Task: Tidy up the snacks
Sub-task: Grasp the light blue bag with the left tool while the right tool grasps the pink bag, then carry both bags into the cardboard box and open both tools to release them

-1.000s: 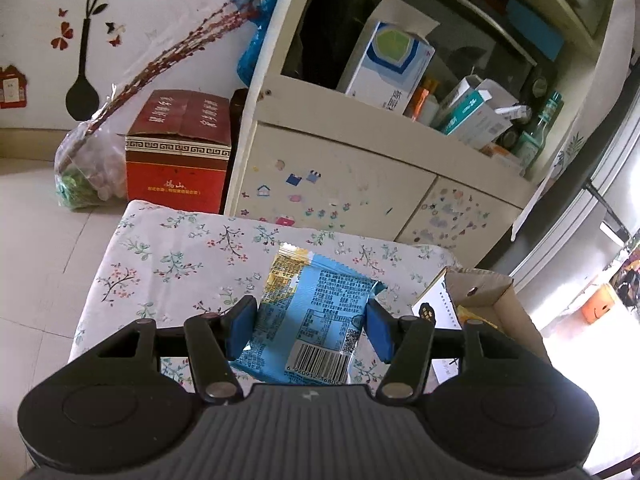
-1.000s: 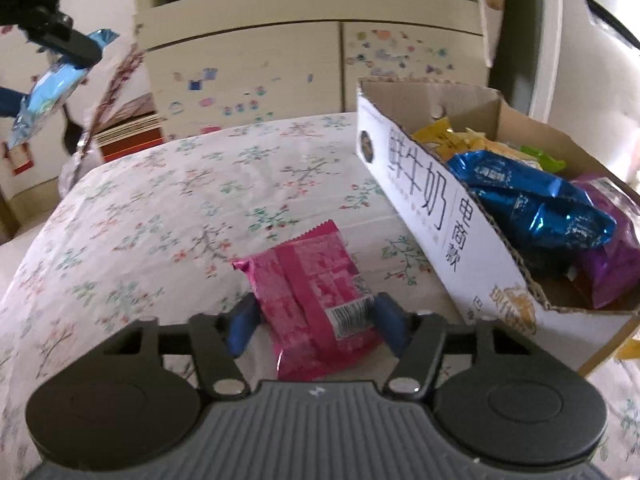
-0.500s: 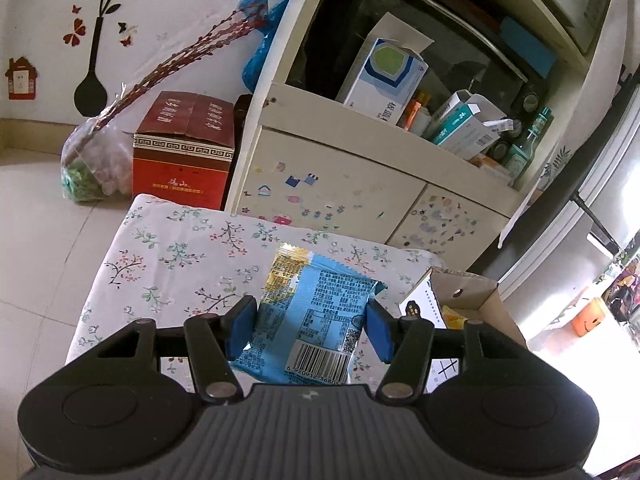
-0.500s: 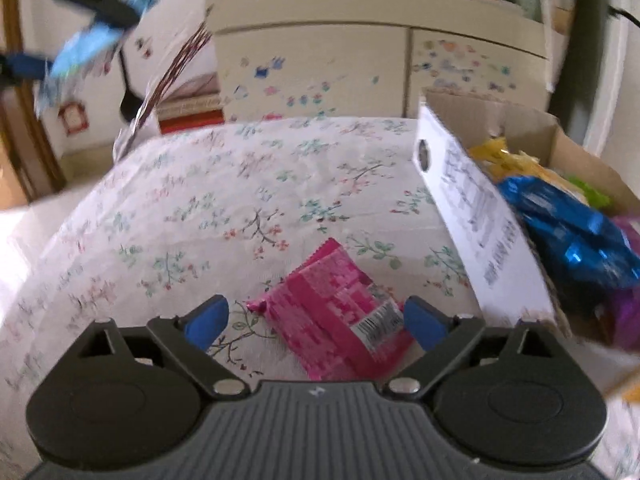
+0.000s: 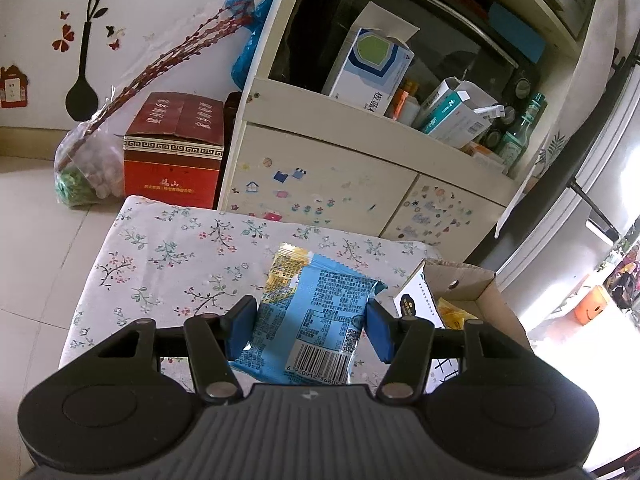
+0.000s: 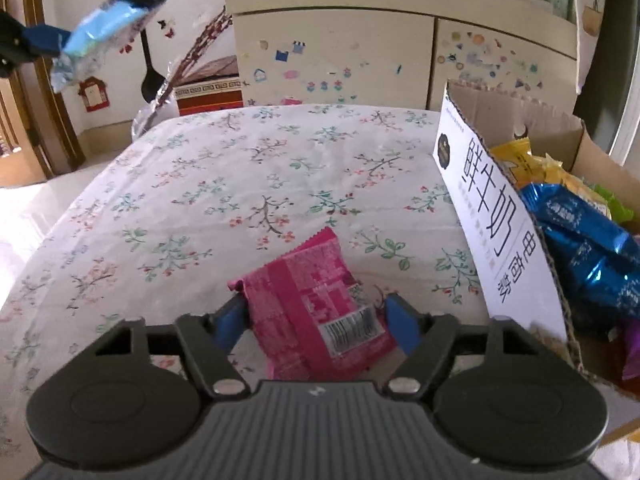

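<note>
The left gripper [image 5: 308, 324] jaws clamp one light-blue snack packet [image 5: 308, 320], held in the air above the bench [image 5: 168, 248]. The right gripper [image 6: 316, 320] jaws have just been closing around one pink snack packet [image 6: 312, 304] lying on the floral cloth; the left pad touches it, the right pad stands just beside it. One open cardboard box [image 6: 492, 216] sits at the bench's right, holding several packets: yellow, dark blue, green and purple.
</note>
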